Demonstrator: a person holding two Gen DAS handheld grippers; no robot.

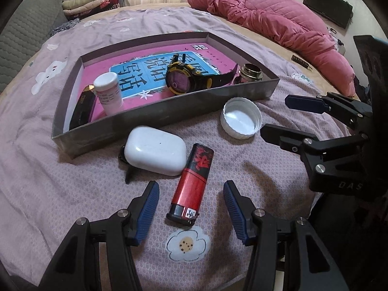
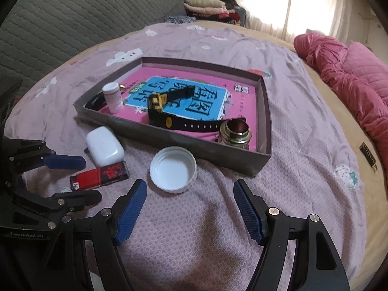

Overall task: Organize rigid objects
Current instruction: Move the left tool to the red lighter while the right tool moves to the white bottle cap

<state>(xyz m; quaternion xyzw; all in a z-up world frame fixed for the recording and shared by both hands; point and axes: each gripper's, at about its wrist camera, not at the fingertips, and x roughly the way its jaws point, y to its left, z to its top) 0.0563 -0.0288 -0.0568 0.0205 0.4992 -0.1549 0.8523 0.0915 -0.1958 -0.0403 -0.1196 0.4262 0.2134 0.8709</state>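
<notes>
A grey box (image 1: 150, 118) (image 2: 184, 143) on the bed holds a pink book, a black-and-yellow watch (image 1: 184, 77) (image 2: 165, 116), a white bottle (image 1: 109, 92) (image 2: 112, 97), a black case (image 1: 82, 108) and a brass-necked jar (image 1: 249, 72) (image 2: 235, 133). In front lie a white earbud case (image 1: 155, 154) (image 2: 104, 145), a red-and-black lighter (image 1: 191, 184) (image 2: 99, 174) and a white cap (image 1: 241, 117) (image 2: 173, 168). My left gripper (image 1: 191, 194) (image 2: 87, 180) is open with its fingers on either side of the lighter. My right gripper (image 2: 190, 194) (image 1: 274, 118) is open, just short of the cap.
A pink quilt (image 1: 278, 21) (image 2: 351, 77) lies at the bed's far right. A grey padded headboard (image 2: 72, 19) and folded clothes (image 1: 92, 2) stand behind. A small dark bar (image 1: 300, 61) (image 2: 367, 157) lies right of the box.
</notes>
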